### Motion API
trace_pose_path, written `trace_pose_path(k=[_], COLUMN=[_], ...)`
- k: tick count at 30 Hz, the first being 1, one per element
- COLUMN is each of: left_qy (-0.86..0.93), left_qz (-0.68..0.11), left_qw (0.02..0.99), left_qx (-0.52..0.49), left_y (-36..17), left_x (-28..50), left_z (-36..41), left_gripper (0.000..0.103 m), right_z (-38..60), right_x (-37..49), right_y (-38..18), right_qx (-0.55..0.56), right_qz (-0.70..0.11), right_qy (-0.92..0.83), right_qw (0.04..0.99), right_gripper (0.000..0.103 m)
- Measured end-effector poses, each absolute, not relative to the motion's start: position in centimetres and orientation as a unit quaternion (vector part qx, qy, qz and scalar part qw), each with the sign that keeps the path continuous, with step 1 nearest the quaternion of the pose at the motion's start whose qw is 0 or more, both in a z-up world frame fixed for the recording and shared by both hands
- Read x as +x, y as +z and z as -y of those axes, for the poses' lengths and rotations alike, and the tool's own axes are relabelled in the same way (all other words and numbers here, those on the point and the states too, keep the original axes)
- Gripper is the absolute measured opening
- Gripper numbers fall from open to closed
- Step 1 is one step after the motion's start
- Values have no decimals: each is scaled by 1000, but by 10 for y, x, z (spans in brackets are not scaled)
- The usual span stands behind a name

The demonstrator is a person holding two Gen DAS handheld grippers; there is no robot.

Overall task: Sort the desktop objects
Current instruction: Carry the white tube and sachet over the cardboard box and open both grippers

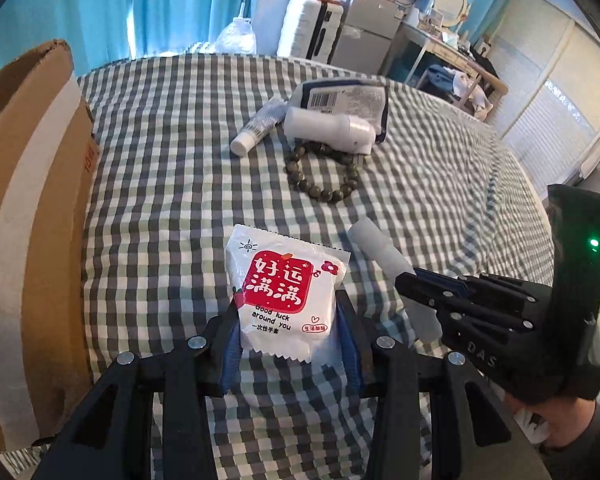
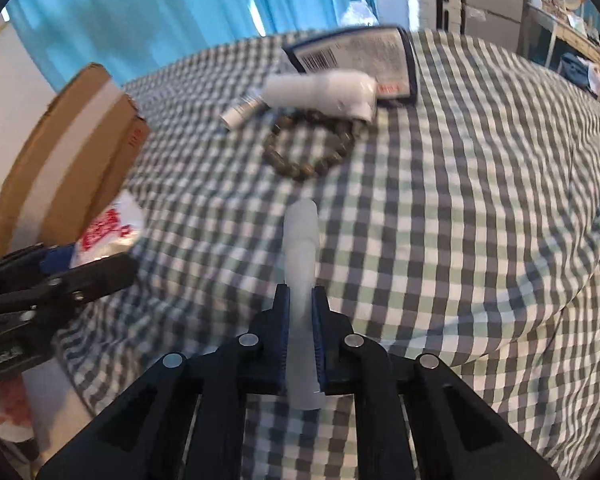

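My left gripper (image 1: 288, 320) is shut on a white sachet with a red label (image 1: 286, 290), held over the checked cloth; the sachet also shows in the right wrist view (image 2: 108, 228). My right gripper (image 2: 300, 300) is shut on a frosted white tube (image 2: 300, 256), which also shows in the left wrist view (image 1: 384, 256). Farther back lie a bead bracelet (image 1: 322, 172), a white bottle (image 1: 332, 128), a small white tube (image 1: 256, 130) and a dark packet with a barcode (image 1: 348, 98).
A cardboard box (image 1: 32, 208) stands at the left, close to my left gripper; it also shows in the right wrist view (image 2: 68, 160). The checked tablecloth (image 1: 160, 160) covers the table. Blue curtains, a suitcase and furniture stand behind.
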State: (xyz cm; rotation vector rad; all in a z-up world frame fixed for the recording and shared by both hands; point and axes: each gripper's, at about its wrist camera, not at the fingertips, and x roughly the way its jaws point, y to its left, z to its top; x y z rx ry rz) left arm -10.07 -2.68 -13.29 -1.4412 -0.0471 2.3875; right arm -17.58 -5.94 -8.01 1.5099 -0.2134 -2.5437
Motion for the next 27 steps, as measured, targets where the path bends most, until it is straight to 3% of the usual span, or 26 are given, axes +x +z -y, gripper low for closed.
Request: trace_pose_path(k=[14,21,27], left_qy=[882,904,917], left_qz=[38,82,99], left_qw=[172,154,95], left_qx=[-438,-390,-375], left_y=[-55,0,23], left_x=[-71,-69,-93], left_z=[56,110,180], left_gripper=[42,42,43], right_z=[105,154,211], right_x=[-136,-138,-173], right_y=[25,78,89], right_qx=[403,351,353], right_qz=[93,97,112], right_qy=[-897,-905,-886], right_qw=[153,221,277], right_gripper=[10,10,10])
